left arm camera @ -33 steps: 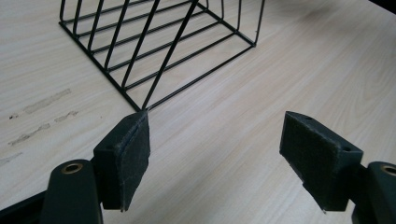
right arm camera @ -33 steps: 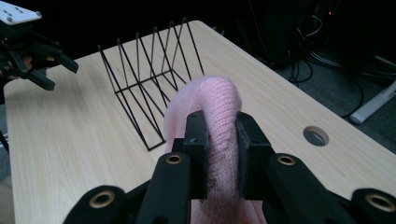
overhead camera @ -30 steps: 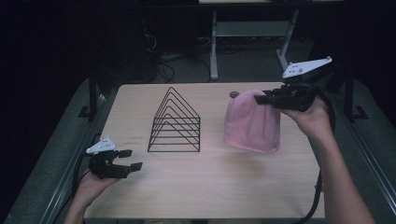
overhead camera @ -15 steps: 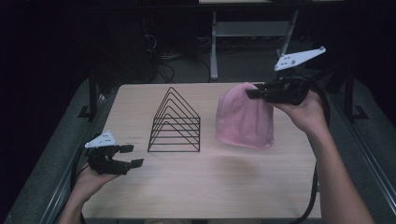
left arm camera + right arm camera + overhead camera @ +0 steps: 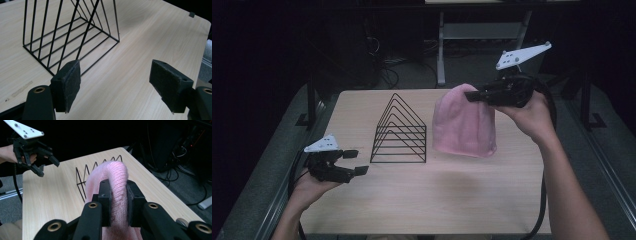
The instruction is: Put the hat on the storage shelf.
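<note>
A pink knitted hat (image 5: 464, 125) hangs from my right gripper (image 5: 473, 95), which is shut on its top edge; its lower rim brushes the table to the right of the rack. In the right gripper view the pink hat (image 5: 113, 176) is pinched between the two black pads, with the right gripper (image 5: 118, 202) closed tight on the fabric. A black wire rack (image 5: 399, 131) of triangular loops stands mid-table. My left gripper (image 5: 354, 161) hovers open near the table's left front, beside the rack; in its own view the left gripper (image 5: 116, 86) holds nothing and the wire rack (image 5: 70, 32) lies just ahead.
The light wooden table (image 5: 432, 200) has free surface in front of the rack and the hat. Dark floor with cables and a metal stand (image 5: 442, 55) lies beyond the far edge. The table's sides drop off to grey floor.
My right gripper has lifted the pink hat and carried it leftward toward the rack. The left gripper has risen a little and stays open.
</note>
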### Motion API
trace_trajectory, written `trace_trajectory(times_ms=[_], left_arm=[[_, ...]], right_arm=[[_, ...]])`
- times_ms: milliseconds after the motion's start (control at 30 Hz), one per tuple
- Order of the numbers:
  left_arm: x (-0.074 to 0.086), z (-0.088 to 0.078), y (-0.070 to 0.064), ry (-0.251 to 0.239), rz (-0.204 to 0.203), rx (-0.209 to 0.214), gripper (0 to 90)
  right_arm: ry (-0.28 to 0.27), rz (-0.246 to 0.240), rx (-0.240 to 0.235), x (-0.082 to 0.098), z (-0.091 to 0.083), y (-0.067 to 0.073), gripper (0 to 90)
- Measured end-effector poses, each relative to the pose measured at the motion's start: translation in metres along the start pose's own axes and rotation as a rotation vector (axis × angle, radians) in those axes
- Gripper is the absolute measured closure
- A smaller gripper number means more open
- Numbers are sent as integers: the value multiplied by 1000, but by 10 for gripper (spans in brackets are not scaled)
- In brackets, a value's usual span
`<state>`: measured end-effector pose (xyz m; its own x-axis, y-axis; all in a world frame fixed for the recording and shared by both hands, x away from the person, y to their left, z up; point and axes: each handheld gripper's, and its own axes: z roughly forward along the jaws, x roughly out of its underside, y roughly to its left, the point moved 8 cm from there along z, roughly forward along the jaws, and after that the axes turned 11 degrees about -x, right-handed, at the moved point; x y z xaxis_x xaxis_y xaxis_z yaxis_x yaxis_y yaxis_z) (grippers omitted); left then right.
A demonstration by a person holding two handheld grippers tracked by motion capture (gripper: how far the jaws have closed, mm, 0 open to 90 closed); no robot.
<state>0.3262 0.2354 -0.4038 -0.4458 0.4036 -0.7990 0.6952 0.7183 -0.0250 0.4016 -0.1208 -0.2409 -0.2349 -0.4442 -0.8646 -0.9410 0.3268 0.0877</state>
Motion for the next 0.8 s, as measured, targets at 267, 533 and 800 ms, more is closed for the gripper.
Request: trace_trajectory(times_ms=[267, 533, 800], left_arm=[[-11, 2, -5, -3, 20, 24, 247], [-22, 3, -9, -7, 39, 48, 248], [-39, 1, -10, -34, 50, 58, 248]], right_arm=[[-33, -19, -25, -15, 2, 6, 765], [-44, -39, -50, -28, 10, 12, 765], [-57, -63, -76, -44, 20, 18, 764]])
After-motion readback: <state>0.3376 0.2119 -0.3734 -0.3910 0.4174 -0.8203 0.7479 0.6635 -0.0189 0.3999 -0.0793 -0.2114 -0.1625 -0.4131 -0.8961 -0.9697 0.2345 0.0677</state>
